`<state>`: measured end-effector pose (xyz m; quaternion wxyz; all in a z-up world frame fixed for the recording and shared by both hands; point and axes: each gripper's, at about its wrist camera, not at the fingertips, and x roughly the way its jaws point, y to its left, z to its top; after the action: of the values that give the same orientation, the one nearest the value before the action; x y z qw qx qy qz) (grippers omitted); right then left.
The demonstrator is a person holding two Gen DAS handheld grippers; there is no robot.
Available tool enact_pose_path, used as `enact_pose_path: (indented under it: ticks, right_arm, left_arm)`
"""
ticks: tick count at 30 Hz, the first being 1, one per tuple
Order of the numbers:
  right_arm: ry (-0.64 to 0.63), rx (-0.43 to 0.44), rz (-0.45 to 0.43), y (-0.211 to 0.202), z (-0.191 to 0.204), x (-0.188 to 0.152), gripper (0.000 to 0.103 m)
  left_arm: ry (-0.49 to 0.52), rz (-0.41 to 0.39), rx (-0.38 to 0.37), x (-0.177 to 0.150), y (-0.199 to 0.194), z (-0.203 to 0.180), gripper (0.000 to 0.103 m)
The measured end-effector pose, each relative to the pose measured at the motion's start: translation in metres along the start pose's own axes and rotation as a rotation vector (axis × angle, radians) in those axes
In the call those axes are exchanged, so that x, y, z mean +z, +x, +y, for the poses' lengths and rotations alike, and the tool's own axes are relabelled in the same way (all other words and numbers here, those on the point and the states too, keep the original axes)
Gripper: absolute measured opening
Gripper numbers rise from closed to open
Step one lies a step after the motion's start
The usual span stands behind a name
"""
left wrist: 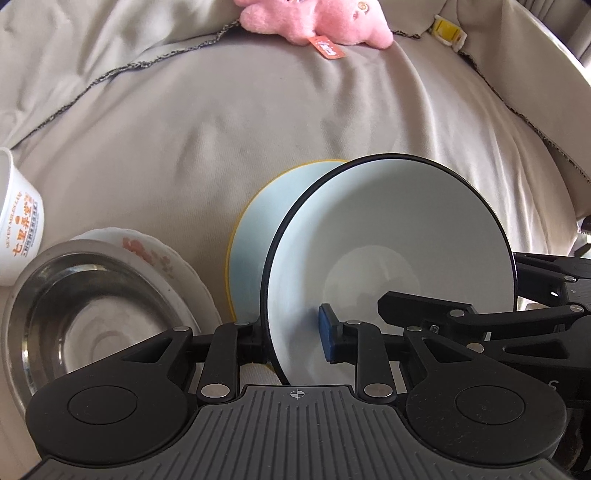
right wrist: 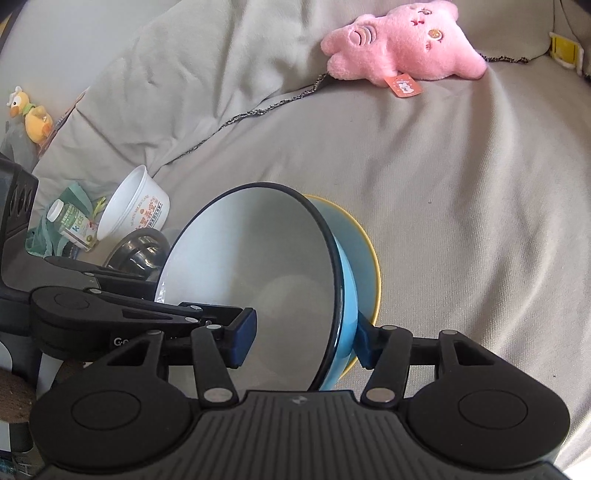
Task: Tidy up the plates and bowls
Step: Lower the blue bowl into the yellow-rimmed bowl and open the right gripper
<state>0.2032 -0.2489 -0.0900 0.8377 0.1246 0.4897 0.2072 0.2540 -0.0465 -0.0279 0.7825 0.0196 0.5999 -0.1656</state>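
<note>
A blue bowl with a black rim (left wrist: pixel 391 236) (right wrist: pixel 258 258) is tilted on its side, resting in a yellow-rimmed pale blue plate (left wrist: pixel 258 229) (right wrist: pixel 365 258) on the grey sofa cover. My left gripper (left wrist: pixel 295 332) is open with its jaws on either side of the bowl's rim; the blue pad (left wrist: pixel 328 332) does not touch the inside. My right gripper (right wrist: pixel 303 338) is open too, straddling the bowl's rim from the other side. A steel bowl (left wrist: pixel 81 314) (right wrist: pixel 136 251) sits in a floral white plate (left wrist: pixel 162 258) at the left.
A white printed tub (left wrist: pixel 18 218) (right wrist: pixel 135 206) lies at the left. A pink plush toy (left wrist: pixel 317 18) (right wrist: pixel 402 44) lies at the back of the sofa. A small carton (right wrist: pixel 72 221) and a yellow duck toy (right wrist: pixel 31 114) are far left.
</note>
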Motion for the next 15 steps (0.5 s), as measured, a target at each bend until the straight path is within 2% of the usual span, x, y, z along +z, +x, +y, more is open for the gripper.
enact_pose_path:
  ticks: [4, 11, 15]
  right_arm:
    - [0.018, 0.002, 0.003, 0.002, -0.004, 0.001, 0.055]
    - [0.030, 0.011, 0.023, 0.008, -0.005, 0.001, 0.055]
    - [0.045, 0.017, 0.038, 0.010, -0.009, 0.006, 0.055]
  left_arm:
    - [-0.005, -0.008, -0.006, 0.004, -0.003, 0.004, 0.027]
    - [-0.005, -0.027, 0.025, 0.004, -0.013, 0.004, 0.027]
    - [0.028, -0.048, 0.040, 0.003, -0.022, 0.001, 0.027]
